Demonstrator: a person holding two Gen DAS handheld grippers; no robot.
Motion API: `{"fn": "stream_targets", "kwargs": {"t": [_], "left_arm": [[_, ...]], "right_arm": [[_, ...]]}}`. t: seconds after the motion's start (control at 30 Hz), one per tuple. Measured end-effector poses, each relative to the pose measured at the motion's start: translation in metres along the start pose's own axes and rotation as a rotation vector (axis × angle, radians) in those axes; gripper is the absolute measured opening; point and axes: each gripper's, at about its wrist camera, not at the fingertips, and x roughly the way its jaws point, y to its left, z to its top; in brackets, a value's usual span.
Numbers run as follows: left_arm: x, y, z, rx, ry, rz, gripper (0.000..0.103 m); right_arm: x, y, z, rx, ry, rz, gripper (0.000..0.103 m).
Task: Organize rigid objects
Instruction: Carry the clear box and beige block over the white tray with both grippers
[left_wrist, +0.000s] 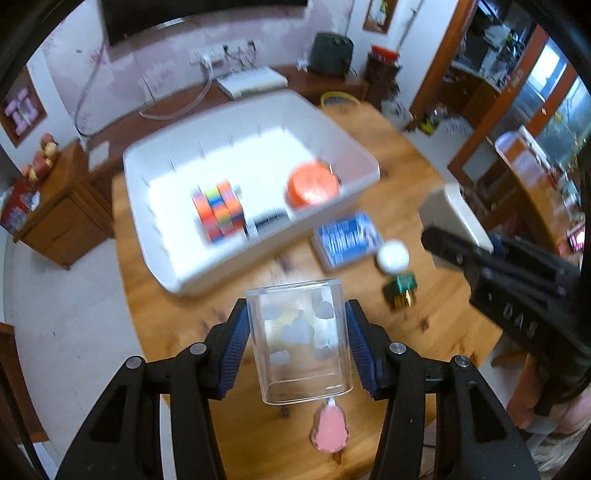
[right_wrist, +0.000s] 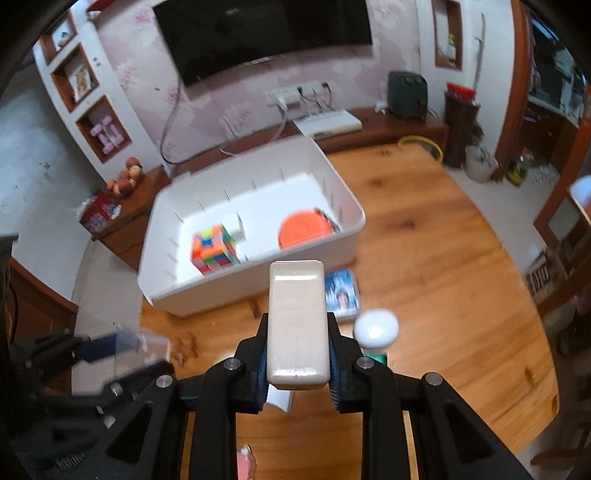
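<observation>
Left gripper: clenched on a clear box, blue pads pressed against its two side walls, box lifted off the table. A pink tag lies on the table below the box, at 6 o'clock in the left view.

Right gripper: clamped on a cream block, which stands upright between the fingers, clear of the table.

White bin: at 12 o'clock from both grippers, on the table. It holds a cube at the left and an orange disc at the right, well apart.

Outside the bin, at 2 o'clock from the left gripper: a blue card pack just beside the bin wall, a white ball near it, and a green item just below the ball.
</observation>
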Motion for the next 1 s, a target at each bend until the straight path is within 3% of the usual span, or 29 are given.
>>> {"fn": "stream_targets", "kwargs": {"t": [0.23, 0.63, 0.87, 1.0], "left_arm": [[-0.042, 0.017, 0.058, -0.076, -0.104, 0.029, 0.055], [-0.056, 0.042, 0.136, -0.193, -0.191, 0.072, 0.055], [-0.037, 0.045, 0.163, -0.203, -0.205, 0.099, 0.055], [-0.007, 0.055, 0.174, -0.233, -0.167, 0.134, 0.055]], "right_arm": [[-0.028, 0.006, 0.049, -0.051, -0.082, 0.051, 0.025], [-0.063, 0.026, 0.151, -0.143, -0.252, 0.116, 0.025], [-0.039, 0.038, 0.182, -0.175, -0.242, 0.147, 0.025], [-0.007, 0.037, 0.189, -0.193, -0.197, 0.138, 0.025]]}}
